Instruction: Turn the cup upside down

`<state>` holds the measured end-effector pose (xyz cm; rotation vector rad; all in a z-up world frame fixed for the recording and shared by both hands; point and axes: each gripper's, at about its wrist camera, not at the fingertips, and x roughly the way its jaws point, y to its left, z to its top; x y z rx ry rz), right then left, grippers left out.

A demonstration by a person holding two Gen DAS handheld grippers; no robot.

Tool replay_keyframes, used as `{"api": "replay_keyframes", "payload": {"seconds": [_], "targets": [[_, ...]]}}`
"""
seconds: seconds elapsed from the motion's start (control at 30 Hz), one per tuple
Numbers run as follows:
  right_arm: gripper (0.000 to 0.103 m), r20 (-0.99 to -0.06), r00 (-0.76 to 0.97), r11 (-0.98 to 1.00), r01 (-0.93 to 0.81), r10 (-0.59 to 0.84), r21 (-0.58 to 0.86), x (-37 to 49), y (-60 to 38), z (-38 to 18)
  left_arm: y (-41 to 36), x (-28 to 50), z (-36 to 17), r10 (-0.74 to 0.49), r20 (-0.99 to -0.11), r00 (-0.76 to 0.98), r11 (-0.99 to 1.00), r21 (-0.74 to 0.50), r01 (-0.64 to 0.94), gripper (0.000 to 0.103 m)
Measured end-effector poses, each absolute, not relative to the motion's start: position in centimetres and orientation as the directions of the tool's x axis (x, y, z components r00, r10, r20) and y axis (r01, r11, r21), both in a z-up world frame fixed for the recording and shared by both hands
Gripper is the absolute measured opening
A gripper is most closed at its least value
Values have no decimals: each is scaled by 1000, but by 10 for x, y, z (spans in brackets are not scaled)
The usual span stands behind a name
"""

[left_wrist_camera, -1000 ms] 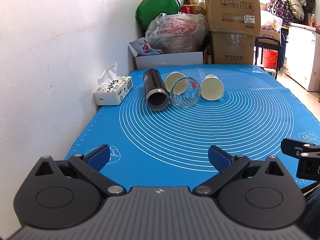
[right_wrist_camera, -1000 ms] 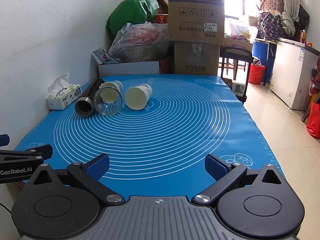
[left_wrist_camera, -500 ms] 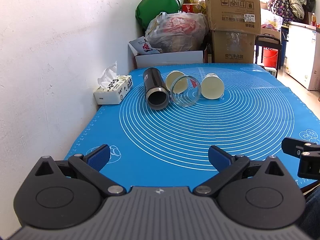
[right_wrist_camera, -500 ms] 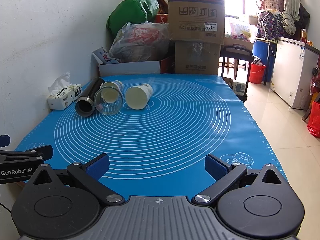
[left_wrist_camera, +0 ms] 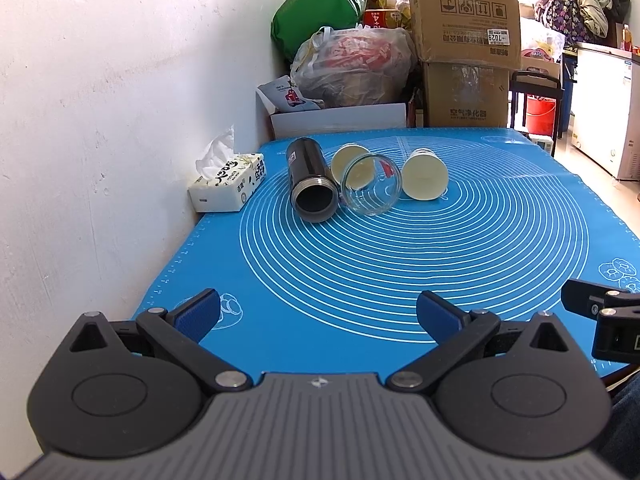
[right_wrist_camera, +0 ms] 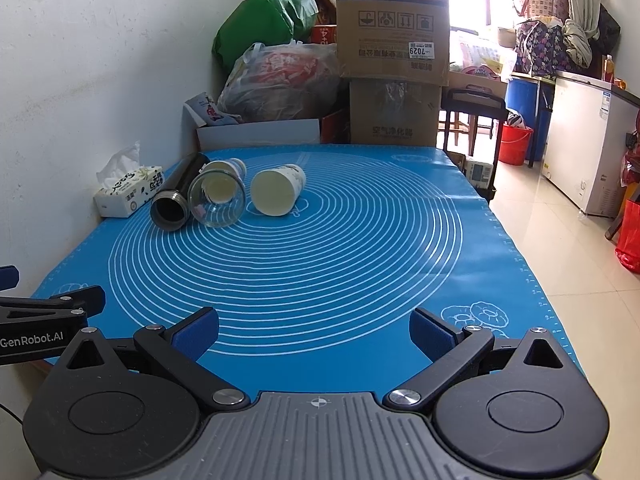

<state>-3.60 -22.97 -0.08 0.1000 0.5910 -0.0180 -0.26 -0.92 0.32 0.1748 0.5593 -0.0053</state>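
Observation:
Several cups lie on their sides in a row at the far left of the blue mat (left_wrist_camera: 400, 264), mouths toward me: a black flask (left_wrist_camera: 310, 184), a clear glass (left_wrist_camera: 372, 190), a cream paper cup (left_wrist_camera: 347, 159) behind the glass, and another cream paper cup (left_wrist_camera: 424, 174) to the right. They also show in the right wrist view: flask (right_wrist_camera: 176, 196), glass (right_wrist_camera: 218, 200), right paper cup (right_wrist_camera: 278, 190). My left gripper (left_wrist_camera: 318, 314) is open and empty over the mat's near edge. My right gripper (right_wrist_camera: 314, 330) is open and empty, to its right.
A tissue box (left_wrist_camera: 228, 184) sits against the white wall at the mat's left edge. Cardboard boxes (left_wrist_camera: 466, 48), plastic bags (left_wrist_camera: 352, 68) and a white box (left_wrist_camera: 340, 120) stand behind the table. The table's right edge drops to a tiled floor (right_wrist_camera: 560, 248).

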Motion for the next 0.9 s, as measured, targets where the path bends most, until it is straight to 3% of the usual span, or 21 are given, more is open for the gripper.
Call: {"api": "replay_keyframes", "payload": {"seconds": [0.9], "targets": [[103,-551,834,994,37,25,101,-27,-238,9,4,22,16,53,-542,839,988,151,35,103]]}}
